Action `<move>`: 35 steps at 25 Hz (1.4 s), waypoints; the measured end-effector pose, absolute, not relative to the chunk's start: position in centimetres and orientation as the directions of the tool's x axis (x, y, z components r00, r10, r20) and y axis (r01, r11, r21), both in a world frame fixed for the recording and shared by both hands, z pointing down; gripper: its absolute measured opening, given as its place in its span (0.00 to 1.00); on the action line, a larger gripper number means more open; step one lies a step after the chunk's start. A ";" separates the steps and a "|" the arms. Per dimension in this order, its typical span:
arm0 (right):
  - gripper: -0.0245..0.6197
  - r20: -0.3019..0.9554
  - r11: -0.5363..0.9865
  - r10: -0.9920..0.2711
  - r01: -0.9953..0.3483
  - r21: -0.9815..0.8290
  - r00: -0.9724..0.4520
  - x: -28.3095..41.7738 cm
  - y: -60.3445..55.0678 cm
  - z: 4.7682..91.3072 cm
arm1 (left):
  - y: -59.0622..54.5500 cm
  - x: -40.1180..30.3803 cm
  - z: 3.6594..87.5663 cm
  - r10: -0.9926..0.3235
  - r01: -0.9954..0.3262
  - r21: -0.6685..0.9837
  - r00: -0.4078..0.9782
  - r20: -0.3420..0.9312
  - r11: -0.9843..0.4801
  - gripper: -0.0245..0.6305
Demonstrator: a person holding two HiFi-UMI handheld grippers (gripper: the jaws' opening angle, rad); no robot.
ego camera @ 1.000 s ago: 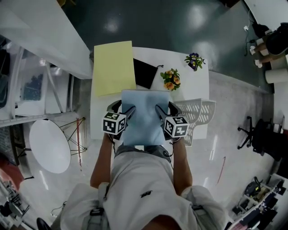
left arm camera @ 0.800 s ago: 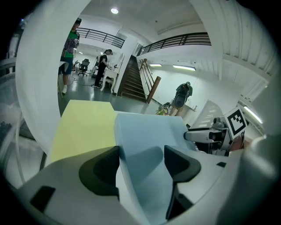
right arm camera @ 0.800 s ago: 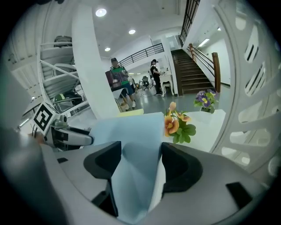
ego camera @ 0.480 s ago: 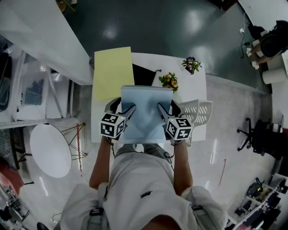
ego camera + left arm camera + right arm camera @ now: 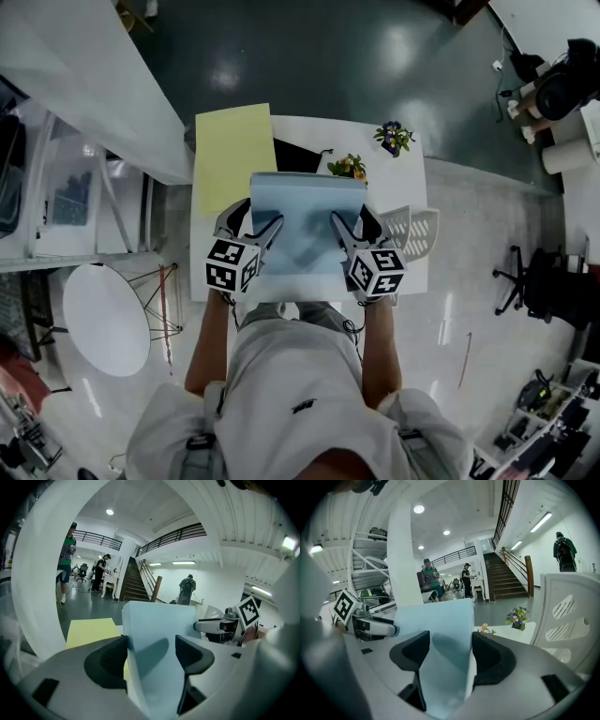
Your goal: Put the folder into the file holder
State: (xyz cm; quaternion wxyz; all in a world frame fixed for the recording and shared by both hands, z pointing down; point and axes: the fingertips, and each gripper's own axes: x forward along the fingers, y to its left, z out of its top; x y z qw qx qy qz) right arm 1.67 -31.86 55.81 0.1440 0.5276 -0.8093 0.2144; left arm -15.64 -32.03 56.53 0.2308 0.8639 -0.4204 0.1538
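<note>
So right now we've got the light blue folder held up off the table, over its middle and near edge, one gripper on each side. The left gripper has its jaws fairly wide but closed onto the folder's left side, and the right gripper is clamped the same way on the right side. In both gripper views the sheet runs between the jaws and rises ahead of them. The white file holder sits at the table's right edge toward the near corner. A yellow folder lies on the far left corner, with a black pouch beside it. Our guess is this thing is really light but floppy: it already curves a bit between the jaws, and the surface looks smooth, so it could slide. We'd keep hold of both side edges so it stays taut, then tip it upright before aiming for a slot
</note>
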 end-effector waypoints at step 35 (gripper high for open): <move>0.47 0.301 0.340 -0.873 -0.921 -0.189 -0.384 2.4 -29.2 52.0 | -30.3 -15.5 51.6 -0.673 -0.720 0.091 0.679 0.294 -0.688 0.54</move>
